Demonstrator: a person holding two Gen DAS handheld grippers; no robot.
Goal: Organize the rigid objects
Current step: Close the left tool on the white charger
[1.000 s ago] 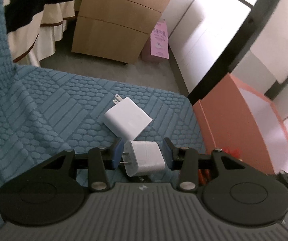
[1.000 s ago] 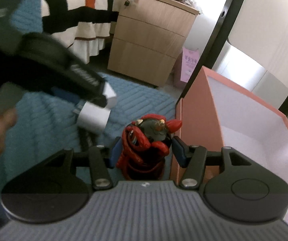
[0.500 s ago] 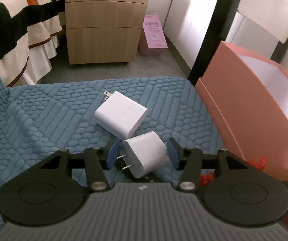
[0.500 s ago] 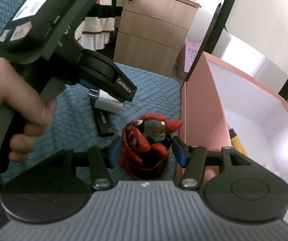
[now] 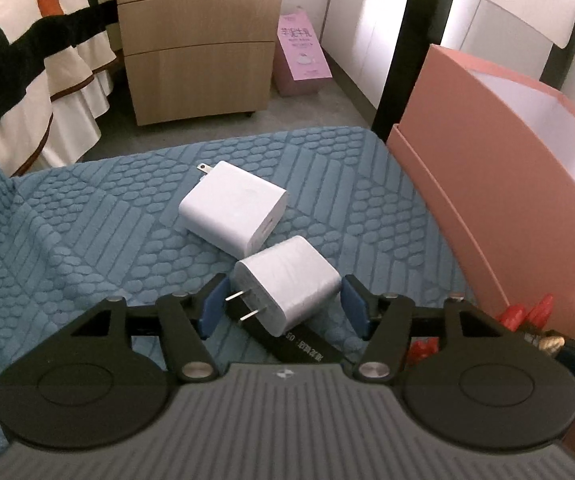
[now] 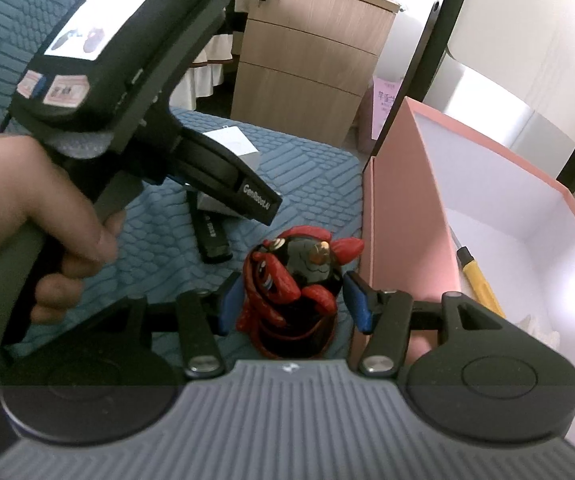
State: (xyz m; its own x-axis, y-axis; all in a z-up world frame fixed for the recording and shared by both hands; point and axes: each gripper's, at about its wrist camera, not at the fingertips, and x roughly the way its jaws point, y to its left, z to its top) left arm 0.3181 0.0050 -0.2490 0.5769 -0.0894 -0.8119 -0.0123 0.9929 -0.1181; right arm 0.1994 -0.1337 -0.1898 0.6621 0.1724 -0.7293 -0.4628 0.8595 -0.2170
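Observation:
On the blue quilted cover my left gripper (image 5: 284,306) straddles a small white charger (image 5: 287,280). Its jaws are opening, and a narrow gap shows at each pad. That charger rests on a black bar-shaped device (image 5: 307,346), prongs toward the left pad. Just beyond lies a larger white charger (image 5: 233,210). My right gripper (image 6: 293,302) is shut on a red and black figurine (image 6: 295,280), beside the outer wall of the pink box (image 6: 391,208). A hand (image 6: 27,208) holding the left gripper fills the left of the right wrist view.
The pink box (image 5: 487,200) stands open at the right, with a yellow-handled screwdriver (image 6: 477,280) inside. Past the cover's far edge are a wooden drawer cabinet (image 5: 199,48), a pink carton (image 5: 301,56) on the floor, striped bedding (image 5: 27,60) and a black post (image 5: 411,40).
The left jaws have spread away from the small charger, and the left gripper has rolled level. In the right wrist view it has shifted; the figurine stays between the right pads.

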